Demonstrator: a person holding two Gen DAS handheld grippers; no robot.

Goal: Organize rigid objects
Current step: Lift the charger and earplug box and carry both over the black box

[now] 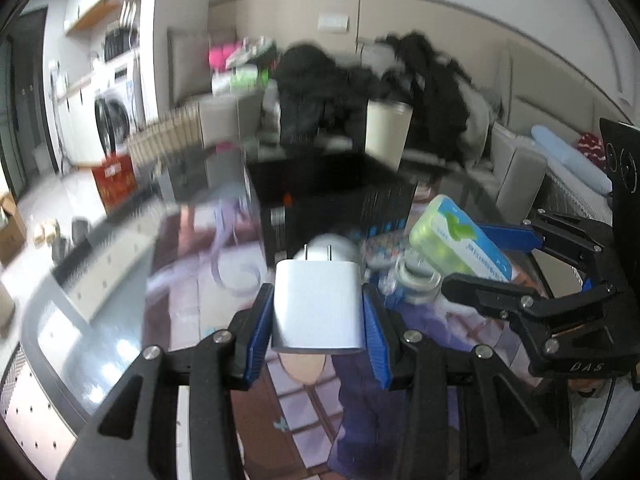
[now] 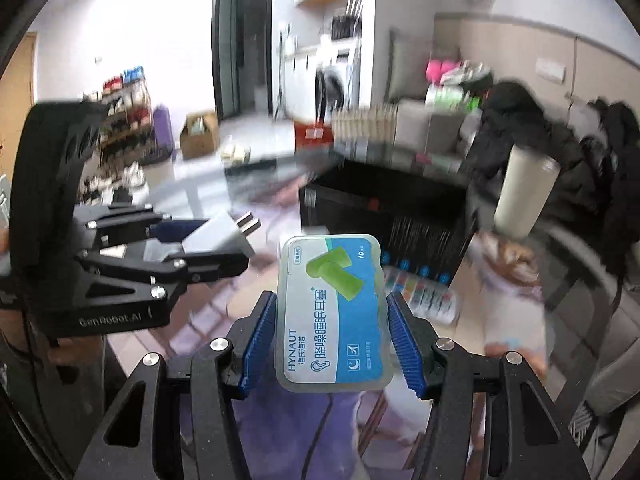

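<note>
Above table: left gripper (image 1: 318,312) clamps charger (image 1: 319,306); right gripper (image 2: 332,334) clamps earplug case (image 2: 334,316)

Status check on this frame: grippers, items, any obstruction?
Left gripper shut on white charger. Right gripper shut on earplug box. Both held up short of black bin. Nothing visibly blocking.

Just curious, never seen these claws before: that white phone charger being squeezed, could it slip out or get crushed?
Probably not crushed: the charger looks like a hard block, unbent between the left gripper's ribbed blue pads. Its smooth sides might slip, though the ribs likely help. It seems light, held up off the table.
</note>
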